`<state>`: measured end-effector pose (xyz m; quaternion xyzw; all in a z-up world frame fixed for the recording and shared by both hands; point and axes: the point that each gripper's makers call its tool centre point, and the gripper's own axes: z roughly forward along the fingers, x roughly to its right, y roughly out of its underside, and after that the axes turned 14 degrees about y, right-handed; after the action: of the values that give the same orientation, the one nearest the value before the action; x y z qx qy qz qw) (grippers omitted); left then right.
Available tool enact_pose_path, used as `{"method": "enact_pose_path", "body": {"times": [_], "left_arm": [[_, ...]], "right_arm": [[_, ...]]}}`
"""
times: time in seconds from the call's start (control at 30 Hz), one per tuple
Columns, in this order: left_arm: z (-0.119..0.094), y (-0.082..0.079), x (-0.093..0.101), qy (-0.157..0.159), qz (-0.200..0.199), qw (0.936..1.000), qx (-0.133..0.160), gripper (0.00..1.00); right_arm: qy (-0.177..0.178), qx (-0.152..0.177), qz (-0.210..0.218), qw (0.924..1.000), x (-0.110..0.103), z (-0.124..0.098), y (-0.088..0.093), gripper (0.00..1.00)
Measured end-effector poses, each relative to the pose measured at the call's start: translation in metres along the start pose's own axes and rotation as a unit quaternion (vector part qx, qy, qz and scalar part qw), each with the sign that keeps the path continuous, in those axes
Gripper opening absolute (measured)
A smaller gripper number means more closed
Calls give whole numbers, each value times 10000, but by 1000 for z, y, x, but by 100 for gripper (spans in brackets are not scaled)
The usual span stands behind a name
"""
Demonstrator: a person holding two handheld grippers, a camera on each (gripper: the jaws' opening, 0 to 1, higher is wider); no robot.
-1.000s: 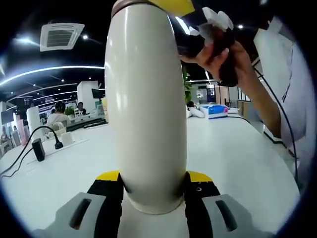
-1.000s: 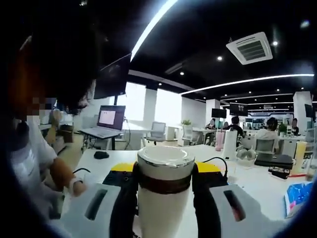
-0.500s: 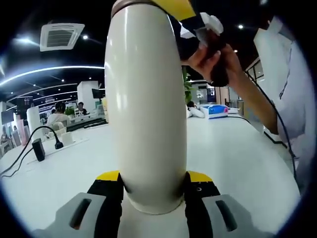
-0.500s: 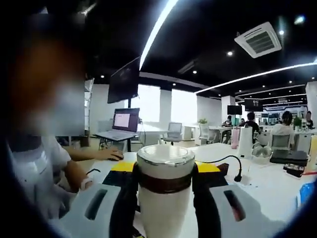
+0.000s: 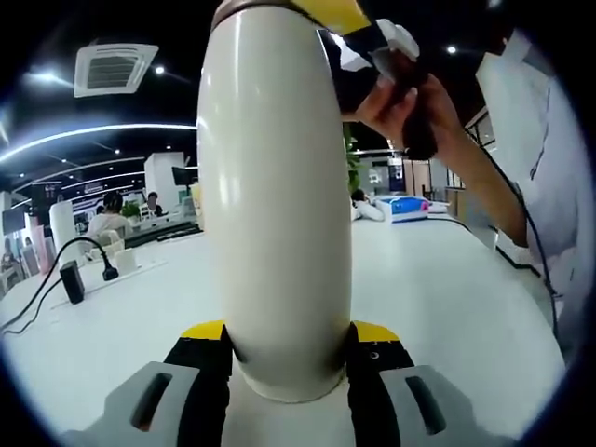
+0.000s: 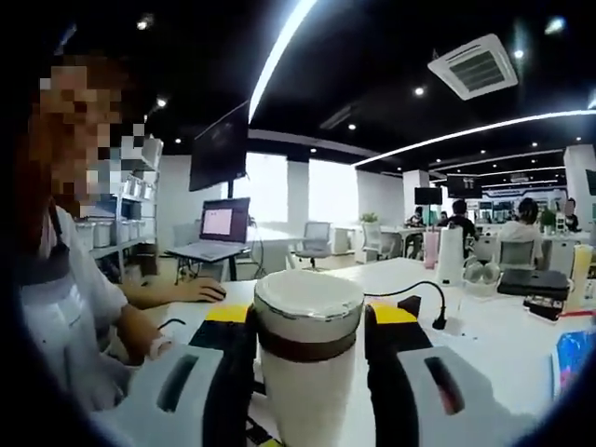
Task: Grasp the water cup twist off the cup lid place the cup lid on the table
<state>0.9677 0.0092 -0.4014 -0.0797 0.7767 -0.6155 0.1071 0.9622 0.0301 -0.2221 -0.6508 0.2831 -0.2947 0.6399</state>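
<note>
The left gripper (image 5: 289,349) clamps the cream water cup (image 5: 275,205) low while the right gripper (image 6: 309,321) clamps its lid (image 6: 308,303); twisting should go best with the cup held rigid above the table (image 5: 447,289).

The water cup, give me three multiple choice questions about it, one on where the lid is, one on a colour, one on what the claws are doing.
1. Where is the cup lid?
A. lying on the table
B. on top of the water cup
C. on the floor

2. What colour is the band under the lid?
A. dark brown
B. bright green
C. blue

3. What is the left claw doing?
A. hanging open above the table
C. shut on the cup's lower body
B. gripping a cable

Answers: 1 B, the lid sits on the cup between the right claw's jaws. 2 A, a brown ring shows below the lid. 3 C, both jaws press the cream body.
</note>
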Motion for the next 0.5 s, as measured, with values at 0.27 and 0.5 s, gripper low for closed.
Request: {"method": "enact_pose_path", "body": {"times": [0.27, 0.5], "left_arm": [[0, 0, 1, 3, 14, 10000, 0, 50], [0, 0, 2, 2, 24, 10000, -2, 50]], "right_arm": [[882, -29, -21, 9961, 13, -10, 1, 62], [1791, 324, 2, 9833, 9, -27, -13, 63]]}}
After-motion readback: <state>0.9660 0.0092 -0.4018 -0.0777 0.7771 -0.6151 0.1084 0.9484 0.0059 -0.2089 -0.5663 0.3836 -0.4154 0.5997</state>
